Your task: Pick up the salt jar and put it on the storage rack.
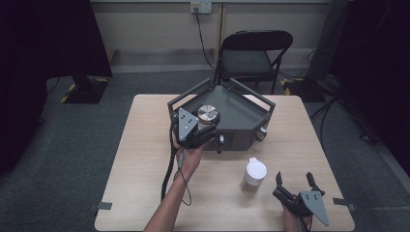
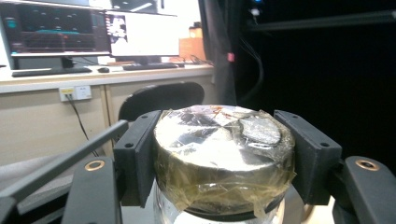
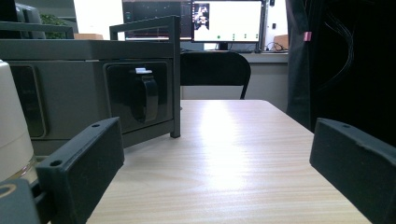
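Your left gripper (image 1: 205, 126) is clamped on a jar with a shiny metal lid (image 1: 208, 114), held at the front edge of the dark grey angular box (image 1: 244, 113) that sits toward the far middle of the wooden table (image 1: 145, 159). In the left gripper view the two black jaws press against opposite sides of that lid (image 2: 223, 151), which is wrapped in wrinkled clear tape, with the glass body showing just below it. Your left hand (image 1: 189, 157) and forearm reach up from the bottom edge, a cable trailing beside them. Your right gripper (image 1: 296, 186) rests low near the table's near right corner with its jaws spread wide and nothing between them; the right gripper view shows bare wood between the two black jaws. Just to its left stands a second jar with a white lid (image 1: 254, 175), upright on the table and apart from the gripper; its white side shows at the left edge of the right gripper view (image 3: 13, 126). A black folding chair (image 1: 254, 55) stands beyond the table.
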Demonstrator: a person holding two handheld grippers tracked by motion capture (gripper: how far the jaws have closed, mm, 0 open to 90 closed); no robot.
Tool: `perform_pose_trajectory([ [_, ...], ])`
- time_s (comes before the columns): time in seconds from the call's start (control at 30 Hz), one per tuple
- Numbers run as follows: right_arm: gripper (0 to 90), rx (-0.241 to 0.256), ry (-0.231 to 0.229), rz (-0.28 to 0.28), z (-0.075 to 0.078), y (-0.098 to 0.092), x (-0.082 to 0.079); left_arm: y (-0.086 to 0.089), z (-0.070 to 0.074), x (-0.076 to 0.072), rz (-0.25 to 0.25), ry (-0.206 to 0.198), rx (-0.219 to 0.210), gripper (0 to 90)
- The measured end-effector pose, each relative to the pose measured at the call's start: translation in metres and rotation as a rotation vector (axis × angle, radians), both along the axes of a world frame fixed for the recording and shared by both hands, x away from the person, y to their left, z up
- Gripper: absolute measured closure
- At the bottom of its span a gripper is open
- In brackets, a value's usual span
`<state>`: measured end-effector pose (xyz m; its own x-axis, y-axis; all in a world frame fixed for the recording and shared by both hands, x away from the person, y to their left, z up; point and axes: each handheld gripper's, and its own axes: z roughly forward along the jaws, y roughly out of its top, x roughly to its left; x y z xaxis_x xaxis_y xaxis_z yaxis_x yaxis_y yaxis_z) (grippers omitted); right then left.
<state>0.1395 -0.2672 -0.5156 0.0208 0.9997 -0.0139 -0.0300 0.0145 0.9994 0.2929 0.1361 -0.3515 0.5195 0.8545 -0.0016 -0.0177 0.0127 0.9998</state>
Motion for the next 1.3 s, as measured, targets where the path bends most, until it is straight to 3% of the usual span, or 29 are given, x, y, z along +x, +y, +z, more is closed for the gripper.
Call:
perform_pose_trajectory([
  [0.1,1.4,0.000,0.000,0.001,0.000,0.000,0.000,-0.005,0.006,0.006,0.027,-0.006,0.009,34.9],
  [0.27,1.4,0.001,0.000,-0.001,0.000,0.000,0.000,-0.014,0.012,0.021,0.078,0.015,-0.014,34.9],
  [0.6,1.4,0.001,0.000,0.000,0.000,0.000,0.000,-0.029,0.002,0.049,0.136,0.060,0.001,34.9],
  [0.93,1.4,0.001,-0.001,0.002,0.000,0.000,0.000,-0.039,-0.009,0.060,0.171,0.085,0.025,34.9],
  [1.07,1.4,0.001,-0.001,0.002,0.000,0.000,0.000,-0.038,-0.010,0.063,0.176,0.104,0.008,34.9],
  [1.17,1.4,0.000,-0.001,0.002,0.000,0.000,0.000,-0.041,-0.011,0.063,0.187,0.111,0.024,34.9],
  [1.3,1.4,0.001,-0.003,0.001,-0.001,0.000,0.000,-0.039,-0.013,0.064,0.201,0.116,0.000,34.8],
])
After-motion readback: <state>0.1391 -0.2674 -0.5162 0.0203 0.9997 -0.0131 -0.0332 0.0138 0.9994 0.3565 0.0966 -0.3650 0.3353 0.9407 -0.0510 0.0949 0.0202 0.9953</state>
